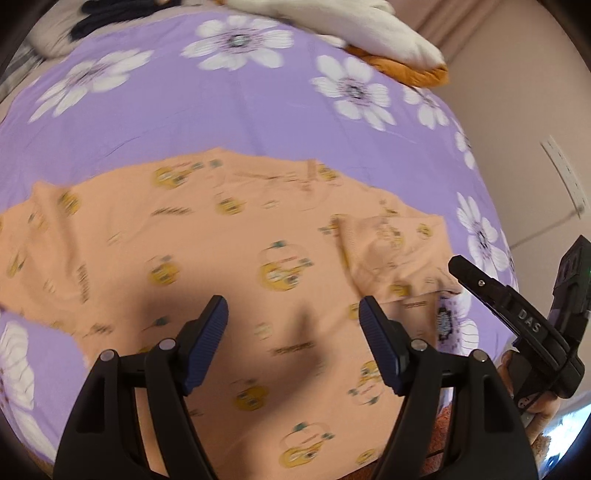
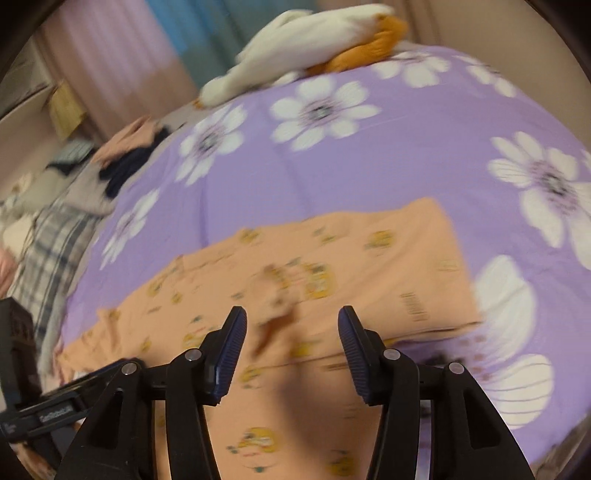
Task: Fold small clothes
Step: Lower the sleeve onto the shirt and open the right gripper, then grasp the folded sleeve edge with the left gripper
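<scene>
A small peach shirt (image 1: 229, 266) with yellow cartoon prints lies spread on a purple flowered bedsheet (image 1: 229, 107). Its right sleeve (image 1: 391, 254) is folded inward over the body. My left gripper (image 1: 293, 314) hovers above the shirt's lower middle, open, with nothing between its blue pads. In the right wrist view the same shirt (image 2: 332, 266) lies under my right gripper (image 2: 291, 325), which is open and empty above the cloth. The right gripper also shows at the right edge of the left wrist view (image 1: 517, 310), held by a hand.
A white and orange plush toy (image 1: 369, 33) lies at the far end of the bed. A pile of other clothes (image 2: 122, 158) and a plaid cloth (image 2: 55, 243) sit along the bed's left side. A wall runs along the right.
</scene>
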Available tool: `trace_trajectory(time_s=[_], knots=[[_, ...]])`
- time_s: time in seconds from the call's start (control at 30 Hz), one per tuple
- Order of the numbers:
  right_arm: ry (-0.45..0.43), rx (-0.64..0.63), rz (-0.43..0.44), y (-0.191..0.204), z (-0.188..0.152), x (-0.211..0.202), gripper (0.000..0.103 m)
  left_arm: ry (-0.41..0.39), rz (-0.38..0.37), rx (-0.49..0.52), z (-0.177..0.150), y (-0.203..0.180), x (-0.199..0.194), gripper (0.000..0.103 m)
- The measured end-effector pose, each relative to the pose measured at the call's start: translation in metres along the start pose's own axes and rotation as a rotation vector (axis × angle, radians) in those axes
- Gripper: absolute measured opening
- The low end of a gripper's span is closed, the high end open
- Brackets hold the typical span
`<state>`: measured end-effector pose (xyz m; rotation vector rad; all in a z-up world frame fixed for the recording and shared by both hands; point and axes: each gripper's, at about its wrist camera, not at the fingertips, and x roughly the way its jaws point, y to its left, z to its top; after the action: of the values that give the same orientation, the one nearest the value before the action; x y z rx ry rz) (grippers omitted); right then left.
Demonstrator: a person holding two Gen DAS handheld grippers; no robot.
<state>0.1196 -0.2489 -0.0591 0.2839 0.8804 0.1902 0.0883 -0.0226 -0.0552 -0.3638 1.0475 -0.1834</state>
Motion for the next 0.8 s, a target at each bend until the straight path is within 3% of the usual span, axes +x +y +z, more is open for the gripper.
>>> trace_trajectory(time_s=[0.13, 0.23, 0.43, 0.57, 0.73, 0.8], knots=[[-0.017, 0.098, -0.038, -0.036, 0.000, -0.004, 0.051, -0.001, -0.014, 0.105, 0.005, -0.041, 0.022, 0.075], [-0.021, 0.135, -0.064, -0.051, -0.002, -0.008, 0.051, -0.013, 0.016, 0.179, 0.006, -0.065, 0.042, 0.075], [-0.018, 0.183, -0.079, -0.074, -0.007, -0.011, 0.051, 0.035, 0.059, 0.166, 0.016, -0.071, 0.088, 0.073], [-0.016, 0.204, -0.083, -0.084, -0.011, -0.013, 0.051, 0.047, 0.003, 0.171, 0.017, -0.074, 0.104, 0.072], [-0.007, 0.208, -0.078, -0.085, -0.013, -0.012, 0.051, 0.014, 0.053, 0.107, 0.023, -0.066, 0.113, 0.028], [-0.001, 0.203, -0.073, -0.084, -0.013, -0.011, 0.051, 0.017, 0.042, 0.083, 0.025, -0.060, 0.111, 0.017]])
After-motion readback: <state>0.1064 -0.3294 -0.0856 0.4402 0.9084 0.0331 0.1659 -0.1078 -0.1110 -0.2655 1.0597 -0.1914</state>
